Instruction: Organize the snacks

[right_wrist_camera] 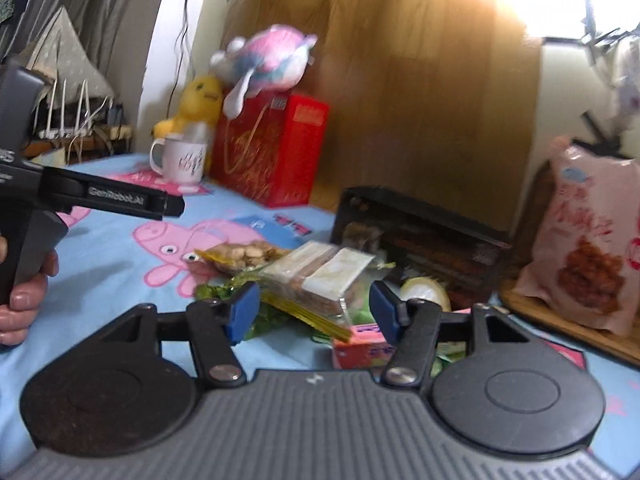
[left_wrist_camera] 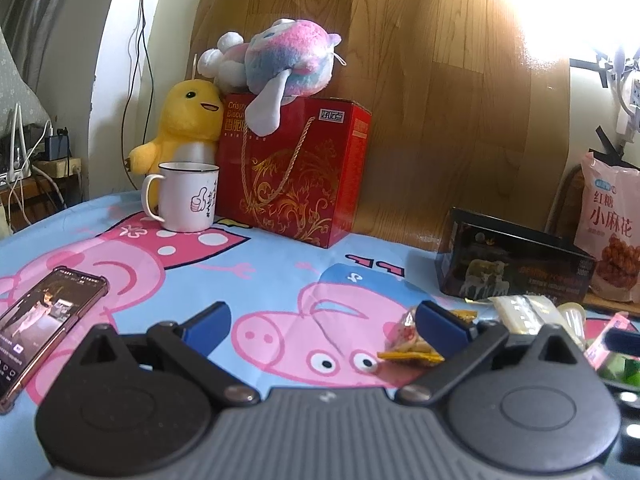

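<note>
**Cartoon cloth, loaded**

A blue pig-print cloth (left_wrist_camera: 280, 276) carries 1 red box (left_wrist_camera: 296, 172). Left of the box sits a mug (left_wrist_camera: 186, 196), farther left a phone (left_wrist_camera: 44, 316); right of it, a black tin (left_wrist_camera: 508, 268) and loose snacks (right_wrist_camera: 316, 276).

Counted on table: plush toys, two (yellow plush (left_wrist_camera: 184, 120), pink-blue plush (left_wrist_camera: 280, 54)); one mug (left_wrist_camera: 188, 196); one red box (left_wrist_camera: 298, 168); one black box (left_wrist_camera: 508, 268); one phone (left_wrist_camera: 44, 320); one pink snack bag (left_wrist_camera: 612, 228).
</note>
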{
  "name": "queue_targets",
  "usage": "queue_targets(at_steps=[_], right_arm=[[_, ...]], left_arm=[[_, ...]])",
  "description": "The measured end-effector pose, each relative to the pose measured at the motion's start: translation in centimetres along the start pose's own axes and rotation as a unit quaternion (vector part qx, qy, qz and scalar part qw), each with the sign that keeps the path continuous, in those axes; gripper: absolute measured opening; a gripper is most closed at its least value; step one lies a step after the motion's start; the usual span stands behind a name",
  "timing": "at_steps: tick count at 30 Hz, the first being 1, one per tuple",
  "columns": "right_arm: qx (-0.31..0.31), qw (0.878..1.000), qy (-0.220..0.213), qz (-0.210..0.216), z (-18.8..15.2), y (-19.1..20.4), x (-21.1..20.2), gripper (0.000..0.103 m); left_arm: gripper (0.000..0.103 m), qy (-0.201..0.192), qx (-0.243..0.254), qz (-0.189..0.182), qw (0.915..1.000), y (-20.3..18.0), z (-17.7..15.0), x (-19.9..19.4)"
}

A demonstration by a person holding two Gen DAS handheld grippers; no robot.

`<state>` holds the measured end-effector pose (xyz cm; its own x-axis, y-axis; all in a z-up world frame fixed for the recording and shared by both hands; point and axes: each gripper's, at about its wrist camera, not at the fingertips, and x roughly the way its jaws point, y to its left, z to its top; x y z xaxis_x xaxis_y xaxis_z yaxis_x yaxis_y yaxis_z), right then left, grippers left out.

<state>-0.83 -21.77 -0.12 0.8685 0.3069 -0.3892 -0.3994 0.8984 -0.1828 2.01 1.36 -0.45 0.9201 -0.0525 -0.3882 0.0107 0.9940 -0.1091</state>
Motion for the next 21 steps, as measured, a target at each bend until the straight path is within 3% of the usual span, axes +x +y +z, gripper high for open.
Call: queue_targets(at_steps=[5, 6, 7, 11, 16, 21], right_arm=[[0.012, 0.999, 0.051, 0.013, -0.1, -1.1, 3.0, 0.063], [0.018, 0.998, 0.048, 0.020, -0.1, -1.3, 2.9, 0.043], [0.023, 0.998, 0.047, 0.022, 0.0, -1.5, 2.8, 0.041], [0.045, 0.998, 0.029, 0.034, 0.0, -1.7, 1.0, 0.011], [0.075, 0.995, 0.017, 0.064, 0.5, -1.5, -2.0, 0.006], [0.037, 0.997, -0.005, 0.073, 1.8, -0.2, -5.5, 0.005]], left_arm=[[0.102, 0.001, -0.001, -0.003, 1.0000, 0.1, 0.1, 0.0], [0.102, -0.002, -0.002, -0.004, 1.0000, 0.1, 0.0, -0.1], [0.102, -0.002, -0.002, -0.004, 1.0000, 0.1, 0.0, -0.1], [0.102, -0.006, -0.004, -0.009, 0.9999, 0.1, 0.0, -0.2], [0.102, -0.013, -0.015, -0.032, 0.9993, 0.6, 0.0, -0.6], [0.102, -0.001, -0.051, -0.068, 0.9964, 2.0, 0.2, -0.9]])
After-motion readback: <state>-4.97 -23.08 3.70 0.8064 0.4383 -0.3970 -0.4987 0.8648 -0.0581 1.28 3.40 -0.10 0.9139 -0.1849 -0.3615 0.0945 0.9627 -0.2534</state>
